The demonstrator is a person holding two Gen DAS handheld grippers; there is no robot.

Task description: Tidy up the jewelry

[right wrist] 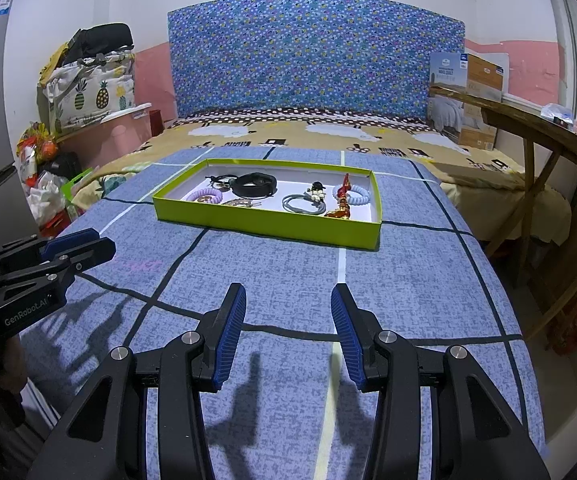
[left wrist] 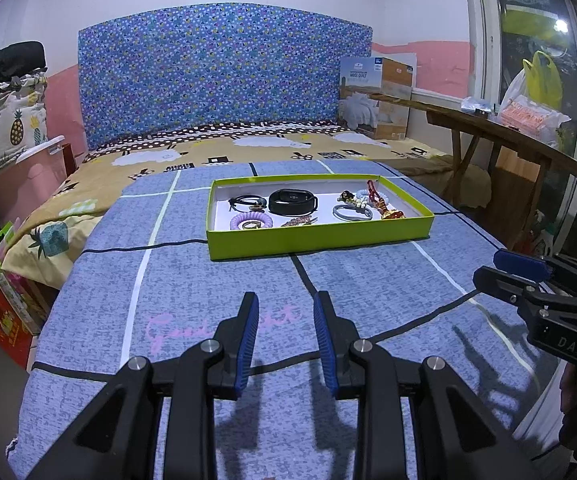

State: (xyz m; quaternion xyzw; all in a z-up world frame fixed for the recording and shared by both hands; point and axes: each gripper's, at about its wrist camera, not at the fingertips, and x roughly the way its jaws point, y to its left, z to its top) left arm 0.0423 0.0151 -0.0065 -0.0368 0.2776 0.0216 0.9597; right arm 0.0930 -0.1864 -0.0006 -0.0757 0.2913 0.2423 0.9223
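Both wrist cameras sit low over near edge of blue checked quilt (left wrist: 216, 280), facing headboard; shared: shallow lime-green cardboard tray (right wrist: 264, 222) mid-quilt, near

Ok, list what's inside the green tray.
In the green tray: a black watch band, black hair tie, purple coil tie, sparkly clip, grey hair tie, pale blue coil tie, red-gold charm. The near wall hides the floor's front strip.
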